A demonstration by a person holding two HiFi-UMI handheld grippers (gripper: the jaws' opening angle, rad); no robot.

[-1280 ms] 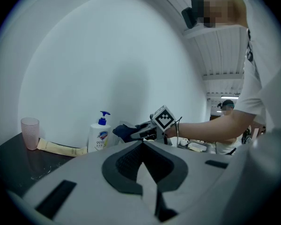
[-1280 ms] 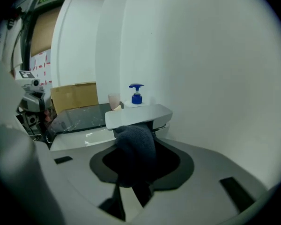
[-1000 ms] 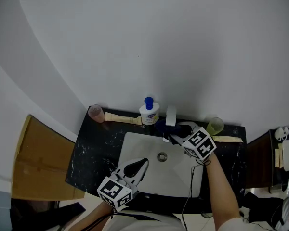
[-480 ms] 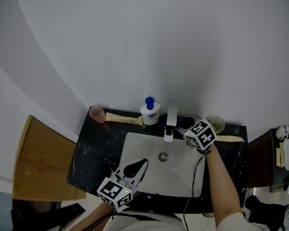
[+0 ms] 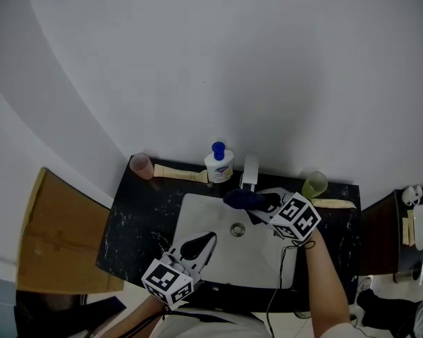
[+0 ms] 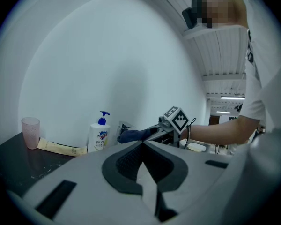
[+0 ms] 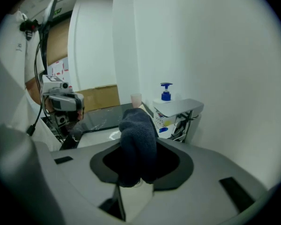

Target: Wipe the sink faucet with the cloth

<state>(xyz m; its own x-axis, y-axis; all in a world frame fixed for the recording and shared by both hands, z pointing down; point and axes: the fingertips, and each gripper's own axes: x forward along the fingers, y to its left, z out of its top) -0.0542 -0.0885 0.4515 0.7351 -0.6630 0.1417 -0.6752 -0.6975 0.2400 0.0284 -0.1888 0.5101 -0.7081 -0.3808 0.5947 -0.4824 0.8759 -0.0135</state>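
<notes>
- Right gripper (image 5: 262, 204) pinches the cloth (image 5: 242, 199) just before the faucet (image 5: 250, 169), at the counter's rear edge; wiping step in hand.
- Left gripper (image 5: 199, 243) is pressed together, empty.
- Next move likely calls for pressing the cloth against the faucet.

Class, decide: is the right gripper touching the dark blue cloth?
Touching. The right gripper view shows the cloth pinched between the jaws of the right gripper, with its bulk bulging out above them.

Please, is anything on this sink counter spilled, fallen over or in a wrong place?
Nothing stands out. The pink cup, soap bottle and green cup stand upright on the counter, no spill shows, and the right gripper holds the cloth by the faucet.
</notes>
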